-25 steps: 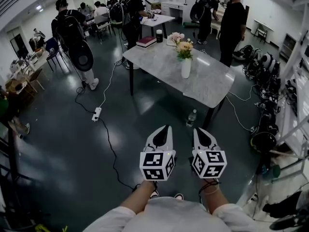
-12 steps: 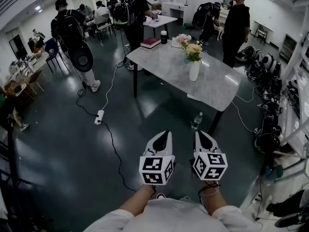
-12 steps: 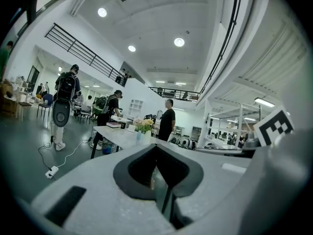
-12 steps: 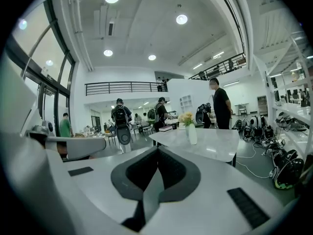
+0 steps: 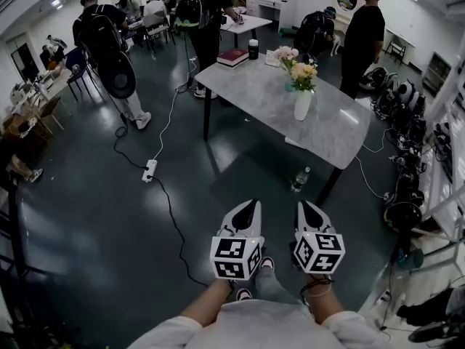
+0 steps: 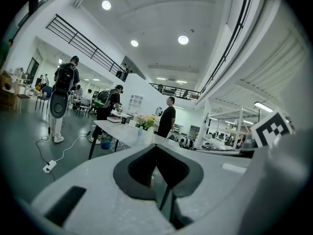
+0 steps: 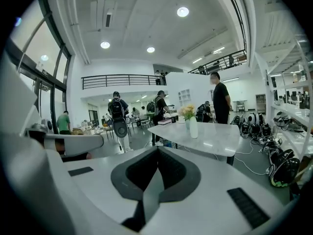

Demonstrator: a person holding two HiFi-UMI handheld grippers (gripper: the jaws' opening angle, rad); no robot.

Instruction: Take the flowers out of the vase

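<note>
**Flowers in vase, both grippers closed and empty**

Flowers (image 5: 303,70), yellow and orange heads, stand upright in a white vase (image 5: 302,105). The vase sits on a pale marble-topped table (image 5: 247,86), towards the table's right-hand long edge as the head view shows it. A paler pink bunch (image 5: 285,52) shows just behind the yellow heads. Whether it shares the same vase cannot be told.

The left gripper (image 5: 250,204) is held low in front of the person, above the dark floor and well apart from the table. Its own view shows the jaws brought together, tips meeting, with nothing between them. The right gripper (image 5: 304,205) sits just beside the left at about the same height, also pointing towards the table. Its jaws are likewise closed tip to tip and hold nothing. Neither gripper touches the vase or the flowers.

Other items on the table are a red book (image 5: 232,57) and a dark cup (image 5: 253,49), both at the far end. On the floor, a clear bottle (image 5: 300,179) stands near the table's nearest leg. A white power strip (image 5: 149,170) lies to the left with its cable trailing across the floor.

A person in black (image 5: 365,35) stands at the far side of the table. Another, wearing a backpack (image 5: 99,38), stands to the left, facing away.
</note>
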